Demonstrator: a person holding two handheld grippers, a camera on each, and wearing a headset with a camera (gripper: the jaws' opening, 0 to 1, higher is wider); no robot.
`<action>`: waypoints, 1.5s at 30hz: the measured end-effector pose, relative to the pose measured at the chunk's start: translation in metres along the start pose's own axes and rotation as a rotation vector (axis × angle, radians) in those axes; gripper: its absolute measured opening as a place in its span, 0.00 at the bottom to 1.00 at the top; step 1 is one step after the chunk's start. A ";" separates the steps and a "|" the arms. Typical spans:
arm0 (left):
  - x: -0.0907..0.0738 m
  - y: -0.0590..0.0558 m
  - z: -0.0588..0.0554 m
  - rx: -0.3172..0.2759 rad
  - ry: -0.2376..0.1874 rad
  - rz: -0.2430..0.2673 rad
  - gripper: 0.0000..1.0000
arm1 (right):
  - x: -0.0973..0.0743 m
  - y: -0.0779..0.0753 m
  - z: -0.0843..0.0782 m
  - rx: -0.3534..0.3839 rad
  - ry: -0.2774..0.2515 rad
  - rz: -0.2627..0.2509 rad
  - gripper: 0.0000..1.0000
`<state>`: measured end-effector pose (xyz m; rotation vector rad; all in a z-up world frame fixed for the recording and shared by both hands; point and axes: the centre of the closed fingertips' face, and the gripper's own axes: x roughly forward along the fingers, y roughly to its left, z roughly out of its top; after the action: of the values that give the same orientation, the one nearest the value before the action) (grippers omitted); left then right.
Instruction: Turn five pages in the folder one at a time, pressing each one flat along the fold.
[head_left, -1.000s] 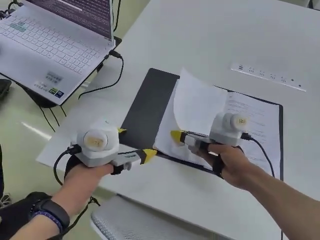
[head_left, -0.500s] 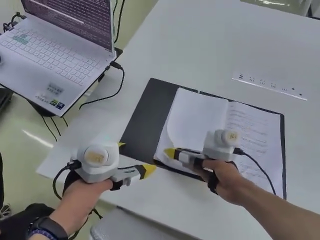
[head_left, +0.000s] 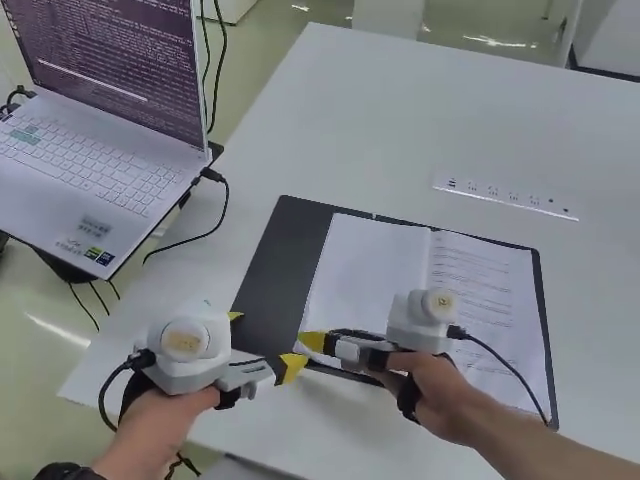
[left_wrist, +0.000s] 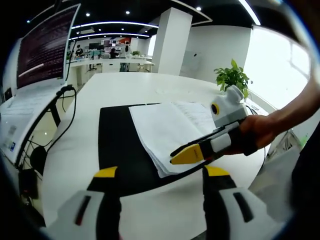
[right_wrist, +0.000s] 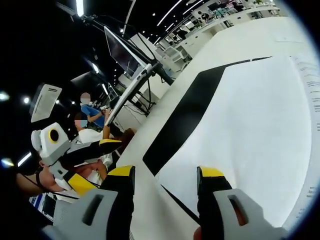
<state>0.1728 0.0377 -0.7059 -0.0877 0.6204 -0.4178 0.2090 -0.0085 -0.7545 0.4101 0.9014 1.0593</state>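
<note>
Away to the far left of the left gripper (head_left: 265, 342), an open laptop (head_left: 95, 150) stood just off the edge of the white tabletop (head_left: 420, 100). Its dark screen was covered in lines of pale text. A black cable (head_left: 213, 178) was plugged in at the laptop's side and looped down past the tabletop's edge. Well beyond the right gripper (head_left: 312, 345), a narrow white socket strip (head_left: 505, 193) lay flat on the tabletop. In the left gripper view a leafy potted plant (left_wrist: 234, 77) showed behind the right gripper. A white pillar (left_wrist: 171, 42) rose farther back under small ceiling lights (left_wrist: 127, 12).
</note>
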 end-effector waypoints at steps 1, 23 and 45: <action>0.000 -0.001 0.000 0.004 0.000 0.000 0.66 | -0.003 0.000 0.002 0.003 -0.010 -0.002 0.49; 0.027 -0.020 0.023 0.083 0.010 -0.041 0.61 | -0.093 -0.032 0.018 -0.062 -0.129 -0.066 0.47; 0.078 -0.032 0.011 0.087 0.060 -0.090 0.39 | -0.163 -0.062 0.024 0.034 -0.322 -0.169 0.40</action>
<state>0.2252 -0.0233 -0.7333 -0.0201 0.6578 -0.5353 0.2324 -0.1777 -0.7109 0.5071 0.6540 0.7961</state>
